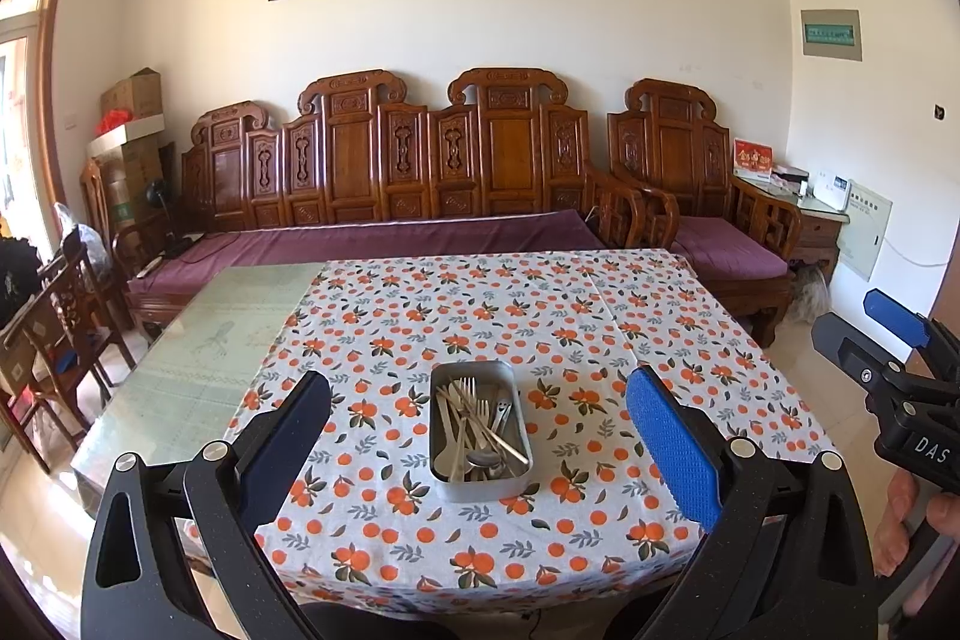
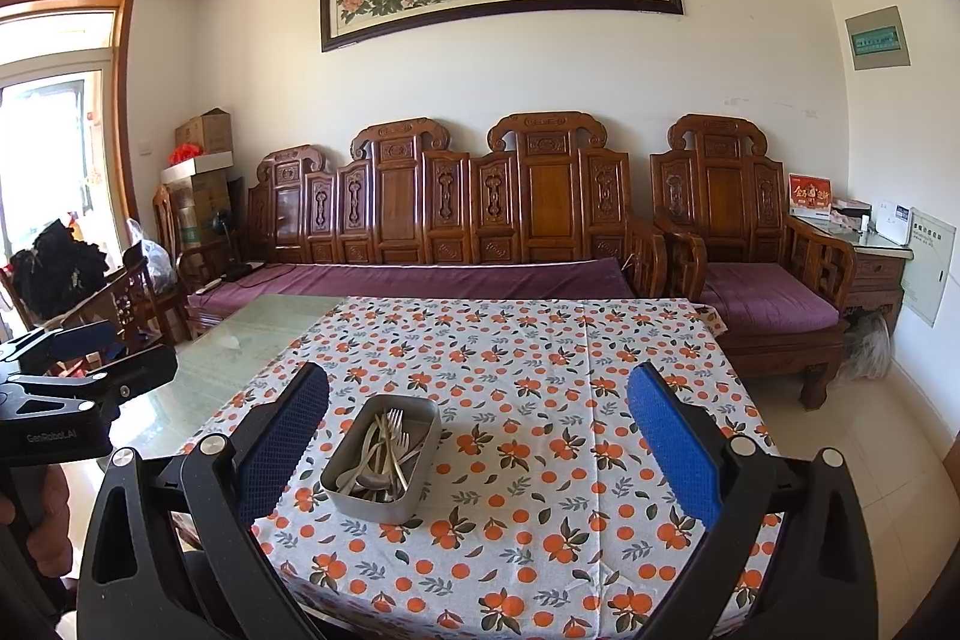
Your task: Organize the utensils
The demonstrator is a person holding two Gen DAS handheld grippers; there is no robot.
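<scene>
A rectangular metal tin (image 1: pixel 441 481) sits on the orange-print tablecloth (image 1: pixel 600 334) and holds a jumble of steel forks and spoons (image 1: pixel 474 427). My left gripper (image 1: pixel 477 421) is open, held above the near table edge with the tin between its fingers in view. The tin also shows in the right wrist view (image 2: pixel 375 511) with the utensils (image 2: pixel 387 451) inside. My right gripper (image 2: pixel 477 421) is open and empty, with the tin just inside its left finger. The right gripper also shows at the right edge of the left wrist view (image 1: pixel 882 340).
The tablecloth (image 2: pixel 600 370) covers most of a glass-topped table; bare glass (image 1: pixel 198 346) lies at the left. A carved wooden sofa (image 1: pixel 384 172) with purple cushions stands behind the table, an armchair (image 1: pixel 702 196) to its right. Wooden chairs (image 1: pixel 60 316) stand at the left.
</scene>
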